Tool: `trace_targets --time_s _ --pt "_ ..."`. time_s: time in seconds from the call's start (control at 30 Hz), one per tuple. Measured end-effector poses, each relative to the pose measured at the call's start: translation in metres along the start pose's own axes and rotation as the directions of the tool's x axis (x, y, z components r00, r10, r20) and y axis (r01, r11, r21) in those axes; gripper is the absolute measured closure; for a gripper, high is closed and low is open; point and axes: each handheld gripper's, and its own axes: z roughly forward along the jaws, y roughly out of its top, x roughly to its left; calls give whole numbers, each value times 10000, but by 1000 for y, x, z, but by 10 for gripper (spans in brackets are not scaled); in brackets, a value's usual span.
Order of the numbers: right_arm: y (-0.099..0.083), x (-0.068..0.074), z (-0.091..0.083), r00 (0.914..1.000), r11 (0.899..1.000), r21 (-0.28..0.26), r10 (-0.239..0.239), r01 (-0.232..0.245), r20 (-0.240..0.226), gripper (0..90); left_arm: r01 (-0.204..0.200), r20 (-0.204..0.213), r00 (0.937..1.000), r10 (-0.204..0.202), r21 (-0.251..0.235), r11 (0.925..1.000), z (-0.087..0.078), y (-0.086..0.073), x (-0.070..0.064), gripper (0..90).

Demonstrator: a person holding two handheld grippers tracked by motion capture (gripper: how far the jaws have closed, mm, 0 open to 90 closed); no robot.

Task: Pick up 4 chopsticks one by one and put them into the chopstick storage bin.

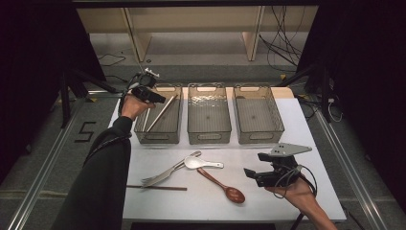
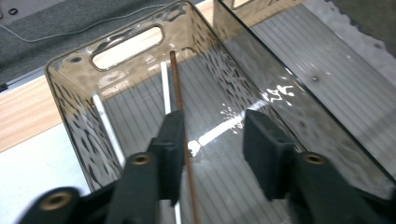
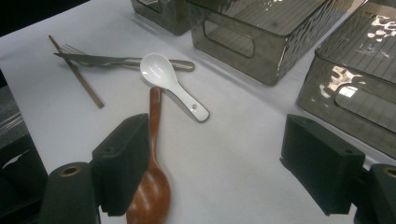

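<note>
My left gripper (image 1: 155,96) hangs over the left clear bin (image 1: 158,139) with its jaws apart. In the left gripper view a thin brown chopstick (image 2: 177,84) lies lengthwise in that bin (image 2: 70,93), right beside the left finger (image 2: 170,144) of my left gripper (image 2: 215,135). White sticks (image 2: 164,86) lie under it. My right gripper (image 1: 255,165) is open above the table's front right. In its own view my right gripper (image 3: 219,154) has nothing between its fingers, and a wooden spoon (image 3: 152,186) lies just by its left jaw.
On the white table lie a white ceramic spoon (image 1: 201,163), the wooden spoon (image 1: 222,186), a fork and knife (image 1: 163,176) and a second brown chopstick (image 1: 158,188). The middle bin (image 1: 209,136) and the right bin (image 1: 258,136) stand beside the left one.
</note>
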Motion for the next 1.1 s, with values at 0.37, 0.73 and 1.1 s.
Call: trace_targets --time_s 0.37,0.73,1.1 --pt "0 0 0 10000 10000 -13 57 -57 57 247 77 1744 9846 112 -1071 9942 -59 -13 -18 332" --pt "0 0 -1 9999 10000 -32 53 -53 93 246 -720 1996 9747 1006 -1454 9867 -95 -52 -49 271" --pt "1 3 -1 10000 10000 -52 5 -5 87 246 -1529 1845 9683 1681 -942 9837 -104 -96 -70 241"
